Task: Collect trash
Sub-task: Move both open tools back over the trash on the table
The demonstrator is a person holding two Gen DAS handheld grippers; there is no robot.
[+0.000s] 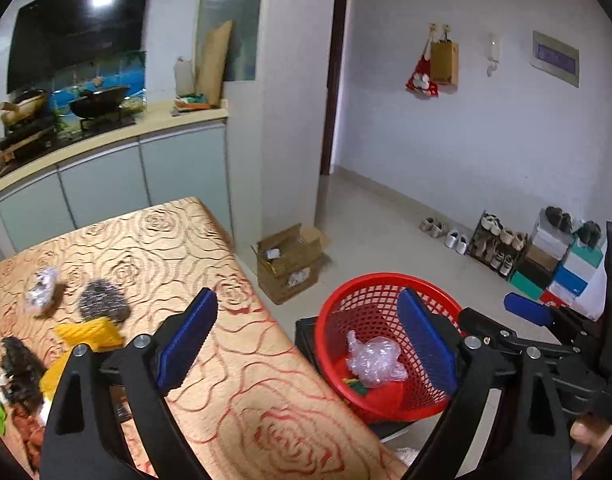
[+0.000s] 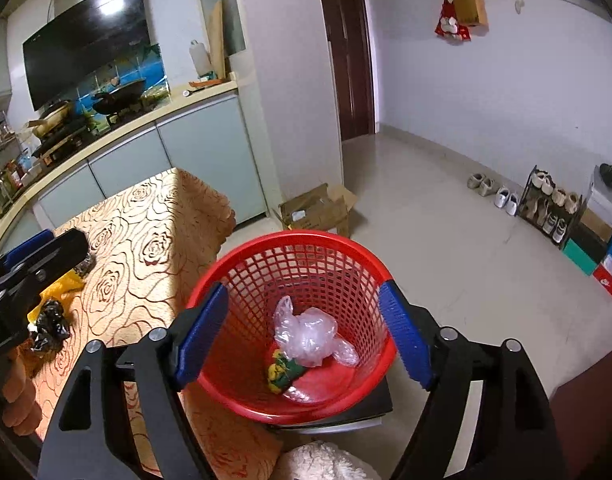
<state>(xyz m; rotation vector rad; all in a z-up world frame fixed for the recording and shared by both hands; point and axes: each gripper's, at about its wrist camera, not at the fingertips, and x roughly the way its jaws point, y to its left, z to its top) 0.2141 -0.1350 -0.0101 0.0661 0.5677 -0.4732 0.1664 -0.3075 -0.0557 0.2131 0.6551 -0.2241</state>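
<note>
A red mesh basket (image 1: 386, 300) (image 2: 306, 256) stands on a dark stool beside the table. In it lie a crumpled clear plastic bag (image 1: 376, 360) (image 2: 310, 334) and a yellow-green wrapper (image 2: 281, 372). My left gripper (image 1: 306, 344) is open and empty above the table's right edge. My right gripper (image 2: 303, 336) is open and empty over the basket. On the table (image 1: 241, 380) lie a silver crumpled wrapper (image 1: 41, 288), a grey scrubber (image 1: 101, 300), a yellow cloth (image 1: 87, 334) and a black crumpled bag (image 1: 19, 368) (image 2: 49, 324).
The table has a gold rose-patterned cloth (image 2: 145, 240). An open cardboard box (image 1: 289, 264) sits on the floor past the table. A kitchen counter (image 1: 105, 136) with a wok runs behind. A shoe rack (image 1: 498, 244) and shoeboxes stand by the right wall.
</note>
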